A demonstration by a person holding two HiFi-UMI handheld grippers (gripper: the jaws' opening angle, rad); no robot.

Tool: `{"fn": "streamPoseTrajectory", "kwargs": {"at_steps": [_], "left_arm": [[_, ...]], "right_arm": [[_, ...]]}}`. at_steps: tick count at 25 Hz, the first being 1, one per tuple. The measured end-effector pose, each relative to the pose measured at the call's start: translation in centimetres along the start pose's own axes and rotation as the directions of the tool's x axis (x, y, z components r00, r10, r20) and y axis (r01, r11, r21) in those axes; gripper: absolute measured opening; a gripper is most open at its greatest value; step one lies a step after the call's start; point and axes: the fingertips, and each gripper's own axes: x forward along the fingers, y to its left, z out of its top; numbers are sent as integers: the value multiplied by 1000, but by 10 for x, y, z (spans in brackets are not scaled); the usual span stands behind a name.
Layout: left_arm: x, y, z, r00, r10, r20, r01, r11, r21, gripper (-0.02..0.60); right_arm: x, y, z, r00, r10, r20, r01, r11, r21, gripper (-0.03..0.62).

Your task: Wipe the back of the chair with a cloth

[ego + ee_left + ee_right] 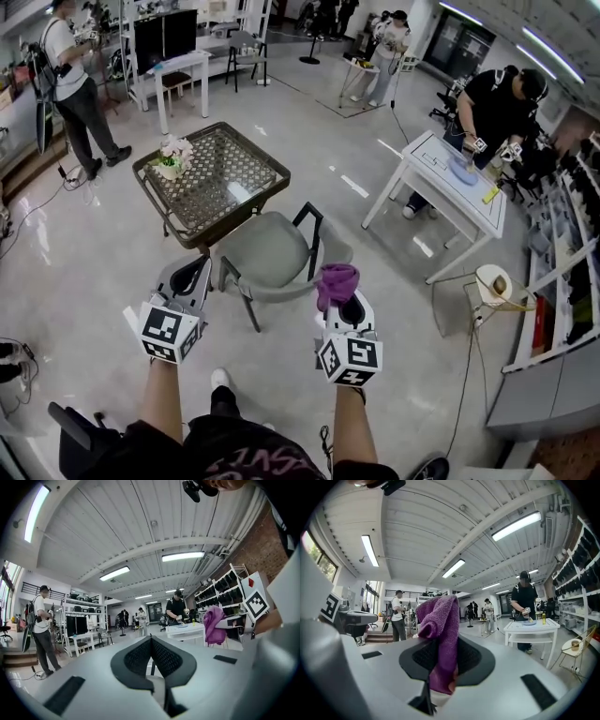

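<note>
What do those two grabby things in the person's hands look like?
The left gripper and right gripper are pale grey with black meshy pads. Each carries a white cube with black square markers. The forearms have no sleeves.

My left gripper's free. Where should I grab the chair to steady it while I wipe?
Probably the black armrest on the chair's side nearest the left gripper, closing on it from above. It's a thin bar that two jaws can span, it sits right beside that gripper, and it's clear of where the purple cloth will wipe.
</note>
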Motion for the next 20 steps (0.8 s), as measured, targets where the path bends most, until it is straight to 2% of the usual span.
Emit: {"fn": "streamPoseTrajectory", "kwargs": {"at_steps": [7,20], "left_arm": [[-11,0,6,1000,17,12,-17,1000,-8,9],[-9,5,4,1000,-9,1,9,999,-36,9]], "right_arm": [[-2,14,-2,999,32,-22,-33,999,-18,89],[2,20,7,999,39,3,-39,998,-39,89]]}}
